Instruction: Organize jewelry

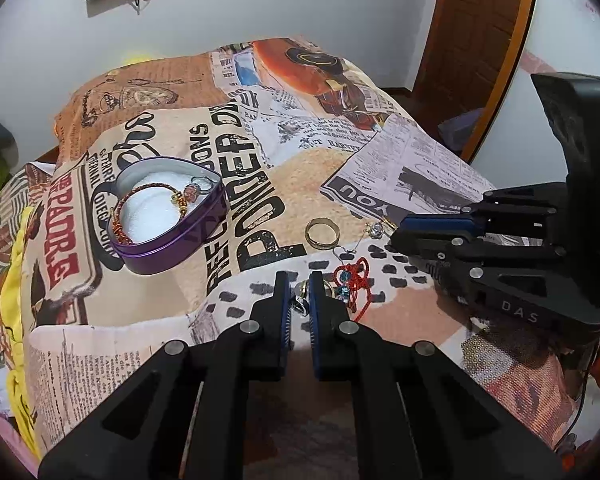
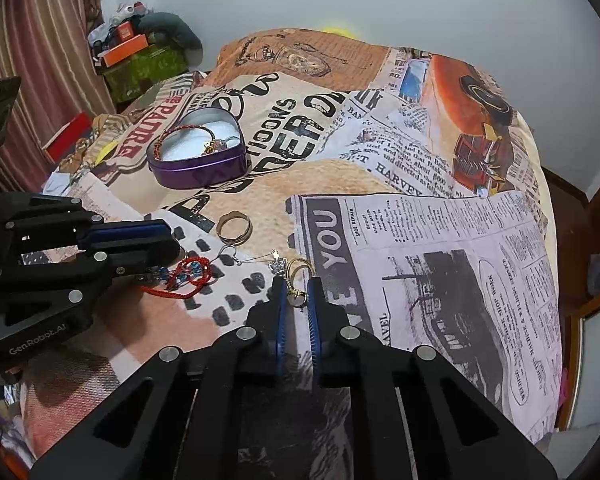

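- Left gripper [image 1: 298,285] is down on the blanket [image 1: 320,168] with its 2 fingers nearly together around a small silver ring [image 1: 301,290]. Looks like a pinch, though I can't tell if both pads are really pressing on it.
- Right gripper [image 2: 296,289] is the same story: fingers narrowed around a small gold clasp piece [image 2: 295,295], which sits right in the gap at the tips. Whether it's lifted or lying on the cloth I can't tell.
- The purple heart tin [image 1: 168,216] is ahead and to the left of the left gripper, well apart. It's open, no lid on, white padding inside, with a beaded bracelet [image 1: 148,204] and a little ring already lying in it. My guess is that's the drop-off spot, which is why it's open.
- Just right of the left gripper's tips, touching or nearly so, is the red cord bracelet [image 1: 354,280] with blue beads.
- The gold band [image 1: 322,232] lies ahead of the left gripper, a bit right, near but apart.
- A crystal earring [image 2: 277,266] on a thin wire sits just ahead of the right gripper's tips, beside a gold hoop [image 2: 298,268].
- The loose stuff is bunched between the 2 grippers, so each one seems to be grabbing whatever's closest.
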A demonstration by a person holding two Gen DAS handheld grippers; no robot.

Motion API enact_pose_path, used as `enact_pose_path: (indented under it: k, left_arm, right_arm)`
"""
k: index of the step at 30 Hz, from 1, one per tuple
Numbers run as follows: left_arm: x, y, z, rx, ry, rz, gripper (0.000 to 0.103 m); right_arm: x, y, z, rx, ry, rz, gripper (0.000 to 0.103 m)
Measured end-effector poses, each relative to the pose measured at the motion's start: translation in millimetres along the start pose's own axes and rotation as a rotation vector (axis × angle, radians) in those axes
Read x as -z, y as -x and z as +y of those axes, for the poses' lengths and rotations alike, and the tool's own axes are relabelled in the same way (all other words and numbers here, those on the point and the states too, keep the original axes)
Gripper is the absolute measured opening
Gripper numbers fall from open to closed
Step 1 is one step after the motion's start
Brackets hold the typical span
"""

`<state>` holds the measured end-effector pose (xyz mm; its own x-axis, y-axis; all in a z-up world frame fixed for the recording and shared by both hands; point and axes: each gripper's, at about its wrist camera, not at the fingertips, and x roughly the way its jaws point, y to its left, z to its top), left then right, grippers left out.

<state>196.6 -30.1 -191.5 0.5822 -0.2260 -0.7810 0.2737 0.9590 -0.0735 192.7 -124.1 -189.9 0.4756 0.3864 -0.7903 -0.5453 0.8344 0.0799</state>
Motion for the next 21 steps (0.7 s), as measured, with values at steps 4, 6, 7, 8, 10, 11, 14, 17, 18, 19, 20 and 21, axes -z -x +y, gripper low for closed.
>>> enact_pose_path:
  k: [4, 6, 7, 8, 10, 11, 14, 17, 18, 19, 20, 21]
  left_arm:
    - [1.1, 7.4, 2.1, -0.007, 0.013, -0.015, 0.008]
    - [1.3, 13.8, 4.0, -0.012, 0.020, -0.028, 0.008]
    - [0.9, 16.0, 5.0, -0.014, 0.022, -0.034, 0.008]
    - [0.4, 18.8, 6.0, -0.016, 0.025, -0.041, 0.008]
    - [-0.7, 25.1, 8.4, -0.020, 0.032, -0.057, 0.008]
    - [-0.9, 27.8, 9.3, -0.022, 0.034, -0.062, 0.008]
    - [-3.2, 35.6, 12.8, -0.029, 0.043, -0.081, 0.008]
    - [-4.8, 43.1, 15.5, -0.037, 0.046, -0.097, 0.008]
    - [-5.7, 45.7, 16.3, -0.043, 0.046, -0.104, 0.008]
    - [-6.3, 48.4, 17.2, -0.046, 0.046, -0.111, 0.008]
    - [-7.1, 50.7, 18.7, -0.046, 0.049, -0.117, 0.008]
    - [-8.2, 52.4, 20.1, -0.043, 0.053, -0.121, 0.008]
  right_arm:
    - [-0.7, 3.9, -0.5, -0.001, -0.017, -0.009, 0.009]
    - [-0.8, 7.1, -0.5, 0.001, -0.021, -0.015, 0.009]
    - [-1.0, 9.5, -0.2, 0.003, -0.023, -0.020, 0.009]
    - [-1.3, 11.8, -0.3, 0.005, -0.024, -0.025, 0.009]
    - [-2.4, 16.4, 0.2, 0.009, -0.026, -0.036, 0.009]
    - [-3.2, 19.2, 0.3, 0.009, -0.028, -0.042, 0.009]
    - [-5.8, 25.4, 2.0, 0.014, -0.030, -0.057, 0.009]
    - [-9.9, 32.0, 3.6, 0.015, -0.031, -0.077, 0.009]
    - [-11.5, 33.8, 4.0, 0.015, -0.030, -0.084, 0.009]
    - [-12.6, 35.4, 5.2, 0.016, -0.029, -0.090, 0.009]
    - [-14.4, 36.6, 6.3, 0.016, -0.027, -0.096, 0.009]
    - [-15.8, 37.5, 7.3, 0.015, -0.026, -0.102, 0.009]
